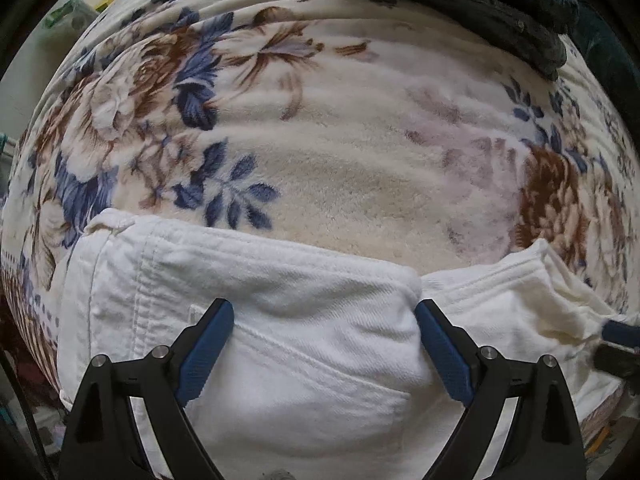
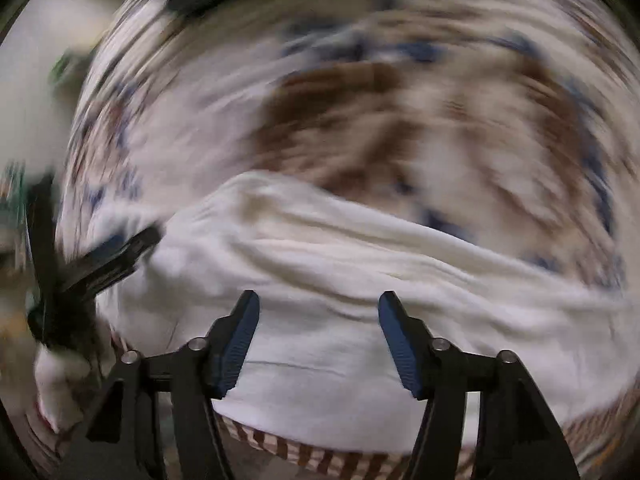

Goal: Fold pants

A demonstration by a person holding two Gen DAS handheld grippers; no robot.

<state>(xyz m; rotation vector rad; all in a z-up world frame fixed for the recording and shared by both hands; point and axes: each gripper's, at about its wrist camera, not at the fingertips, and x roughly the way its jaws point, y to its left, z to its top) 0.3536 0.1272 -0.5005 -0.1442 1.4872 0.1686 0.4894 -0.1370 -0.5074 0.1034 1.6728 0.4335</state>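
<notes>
The white cotton-twill pants (image 1: 304, 344) lay folded into a thick, soft-edged bundle with raised double-stitched seams and a diagonal weave, resting near the front edge of a plush cream fleece blanket (image 1: 340, 168) printed with blue leaves and brown flowers. The blanket's pile lay in shallow ridges, and a brown-and-cream checked border showed at its near hem in the right wrist view. A dark teal, coarse-looking cloth (image 1: 480, 4) lay along the blanket's far edge. Beyond the blanket to the left, a pale wall and some green clutter were too small to make out.

The left claw (image 1: 324, 344), black-framed with ribbed blue pads, stood spread above the bundle, pinching nothing. The right claw (image 2: 318, 340) was spread too, over the pants (image 2: 340, 280), its pads clear of the cloth; that view was heavily smeared. No writing or labels could be read.
</notes>
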